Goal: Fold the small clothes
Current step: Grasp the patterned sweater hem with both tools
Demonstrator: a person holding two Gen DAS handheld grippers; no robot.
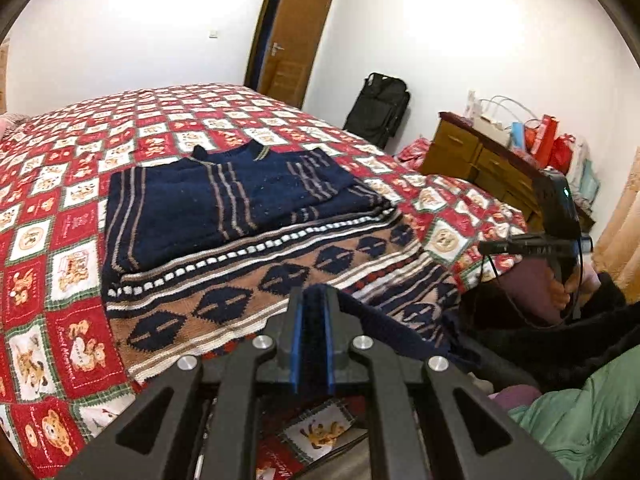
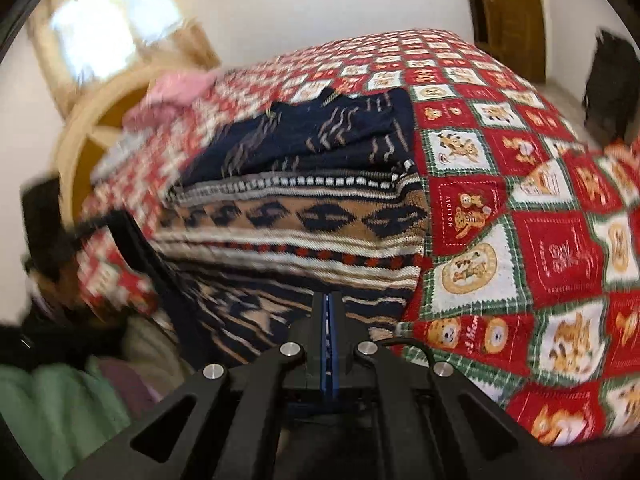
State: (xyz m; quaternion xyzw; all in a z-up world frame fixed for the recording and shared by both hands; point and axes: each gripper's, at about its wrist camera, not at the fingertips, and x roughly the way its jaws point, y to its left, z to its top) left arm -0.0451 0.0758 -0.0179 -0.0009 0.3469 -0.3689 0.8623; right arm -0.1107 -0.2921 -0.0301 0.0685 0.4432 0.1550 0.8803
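A knitted sweater (image 1: 256,280) in navy, tan and white lies on the bed, its sleeves folded over the navy upper part (image 1: 224,200). My left gripper (image 1: 314,300) is shut on the sweater's dark navy hem, which is pinched between its jaws at the near edge. In the right wrist view the same sweater (image 2: 304,216) lies ahead, blurred on the left. My right gripper (image 2: 329,300) is shut at the sweater's near hem; whether cloth is between the jaws is hard to tell. The right gripper also shows in the left wrist view (image 1: 552,240), at the far right.
The bed carries a red, white and green bear-patterned quilt (image 1: 60,260). A wooden dresser (image 1: 480,160) with bags stands on the right, a black suitcase (image 1: 378,110) by the wall, a door (image 1: 292,36) behind. A pink garment (image 2: 172,92) lies by the headboard.
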